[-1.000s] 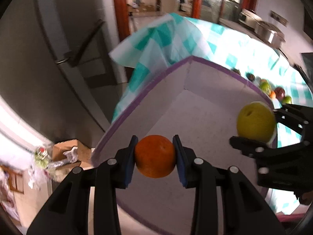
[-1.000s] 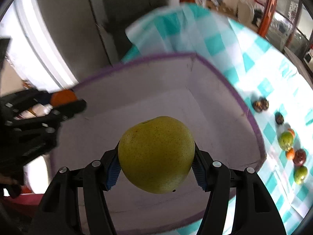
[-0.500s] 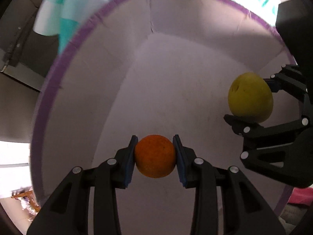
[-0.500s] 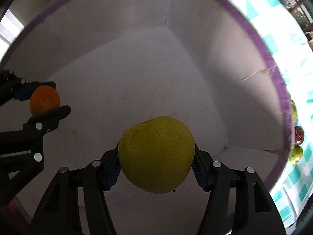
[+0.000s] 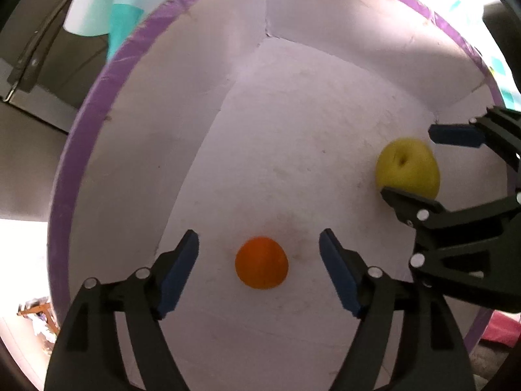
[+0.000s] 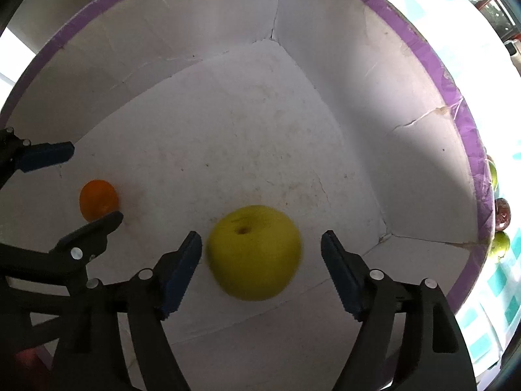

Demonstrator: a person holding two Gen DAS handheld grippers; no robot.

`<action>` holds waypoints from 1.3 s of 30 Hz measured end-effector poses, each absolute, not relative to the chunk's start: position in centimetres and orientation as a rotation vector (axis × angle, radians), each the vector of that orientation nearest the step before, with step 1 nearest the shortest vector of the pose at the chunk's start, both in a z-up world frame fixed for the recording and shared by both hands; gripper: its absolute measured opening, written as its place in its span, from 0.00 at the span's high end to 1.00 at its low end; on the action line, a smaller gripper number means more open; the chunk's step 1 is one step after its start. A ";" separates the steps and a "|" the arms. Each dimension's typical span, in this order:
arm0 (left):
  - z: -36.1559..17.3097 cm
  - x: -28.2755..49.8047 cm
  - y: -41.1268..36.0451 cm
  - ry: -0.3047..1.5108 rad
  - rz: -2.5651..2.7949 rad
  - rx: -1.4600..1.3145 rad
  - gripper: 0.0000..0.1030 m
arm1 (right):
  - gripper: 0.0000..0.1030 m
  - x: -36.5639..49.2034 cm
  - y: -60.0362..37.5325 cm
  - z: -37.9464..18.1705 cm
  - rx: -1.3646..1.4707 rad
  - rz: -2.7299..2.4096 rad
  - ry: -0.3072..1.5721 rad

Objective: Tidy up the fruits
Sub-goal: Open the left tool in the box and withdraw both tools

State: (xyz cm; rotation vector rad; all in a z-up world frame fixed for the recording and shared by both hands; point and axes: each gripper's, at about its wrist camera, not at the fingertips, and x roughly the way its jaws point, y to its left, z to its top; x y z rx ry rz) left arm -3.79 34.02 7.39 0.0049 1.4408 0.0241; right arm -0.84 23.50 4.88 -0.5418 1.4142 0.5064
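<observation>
Both grippers hang over a white box with a purple rim (image 5: 97, 104), also in the right wrist view (image 6: 433, 65). My left gripper (image 5: 259, 249) is open, and the orange (image 5: 261, 262) lies below it on the box floor; the orange also shows in the right wrist view (image 6: 98, 199). My right gripper (image 6: 260, 249) is open, and the yellow-green pear (image 6: 254, 252), slightly blurred, sits between and below its fingers. In the left wrist view the pear (image 5: 407, 167) lies at the right between the right gripper's fingers (image 5: 454, 135).
A teal-and-white checked cloth (image 5: 107, 9) lies under the box. Several more fruits (image 6: 499, 228) lie on the cloth just outside the box's right wall. Dark furniture stands at the left of the left wrist view.
Both grippers have opened inside the box. The orange and the pear have left the jaws and now lie on the box floor.
</observation>
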 end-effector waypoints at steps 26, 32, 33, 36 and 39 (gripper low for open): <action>25.5 -11.5 9.5 0.726 0.218 -0.005 0.02 | 0.14 -1.7 -6.6 24.3 0.002 0.628 0.750; 19.7 -9.3 1.4 0.853 0.082 0.032 0.02 | 0.14 -0.6 -17.1 19.1 0.064 0.475 0.894; 19.2 -9.2 0.1 0.874 0.058 0.050 0.02 | 0.14 -0.3 -18.6 17.9 0.090 0.452 0.927; 17.1 -8.1 -2.4 0.924 0.008 0.087 0.02 | 0.14 -0.3 -21.5 15.0 0.134 0.415 0.980; 14.7 -6.7 -4.0 0.994 -0.026 0.105 0.02 | 0.14 -0.7 -23.4 12.2 0.160 0.382 1.028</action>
